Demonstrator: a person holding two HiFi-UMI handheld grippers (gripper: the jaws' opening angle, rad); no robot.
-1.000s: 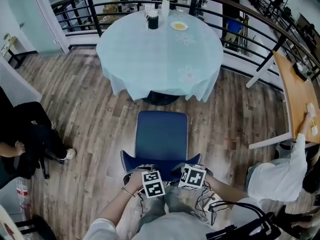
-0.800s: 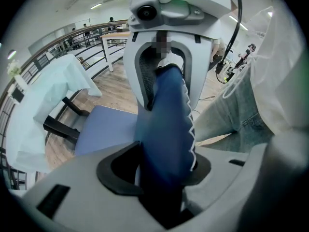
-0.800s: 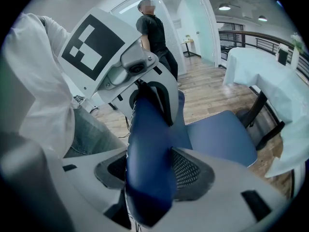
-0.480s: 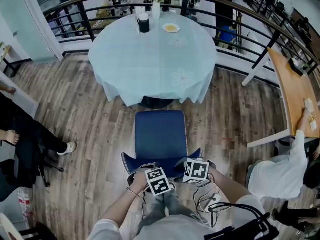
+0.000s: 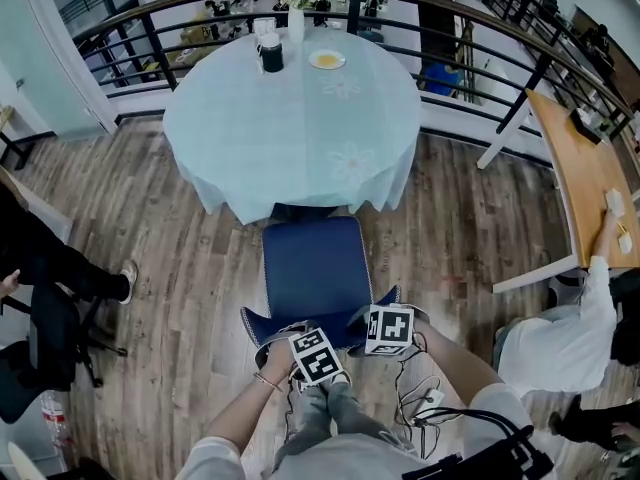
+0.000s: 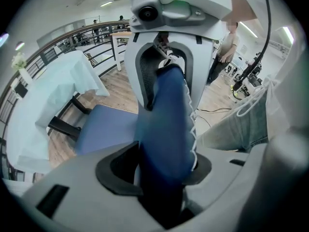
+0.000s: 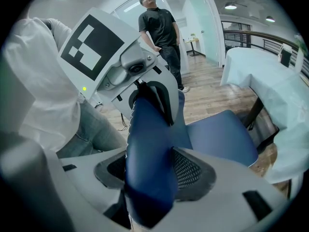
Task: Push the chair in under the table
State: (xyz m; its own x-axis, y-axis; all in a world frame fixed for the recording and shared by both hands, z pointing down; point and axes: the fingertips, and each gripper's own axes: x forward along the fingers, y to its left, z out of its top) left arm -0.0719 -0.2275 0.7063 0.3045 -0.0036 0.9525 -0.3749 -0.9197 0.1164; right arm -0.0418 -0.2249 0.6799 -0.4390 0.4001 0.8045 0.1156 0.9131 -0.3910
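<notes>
A blue chair (image 5: 313,268) stands on the wood floor with its seat's front edge at the hem of the round table's pale blue cloth (image 5: 290,118). Its curved backrest (image 5: 322,330) faces me. My left gripper (image 5: 290,334) straddles the backrest's left part. In the left gripper view the blue backrest (image 6: 164,124) fills the gap between the jaws of the left gripper (image 6: 159,169), which are opening slightly while the pads still touch it. My right gripper (image 5: 366,318) clamps the backrest's right part, and the right gripper view shows the padding (image 7: 147,153) squeezed inside the right gripper (image 7: 152,174).
On the table stand a dark cup (image 5: 270,53), a small plate (image 5: 326,60) and a vase of flowers (image 5: 296,13). A black railing (image 5: 470,63) curves behind it. A wooden table (image 5: 585,178) and a person in white (image 5: 560,348) are at the right; a seated person (image 5: 40,268) is at the left.
The chair has slid forward towards the table, so its seat now meets the cloth's hem. Both grippers went forward with the backrest.
</notes>
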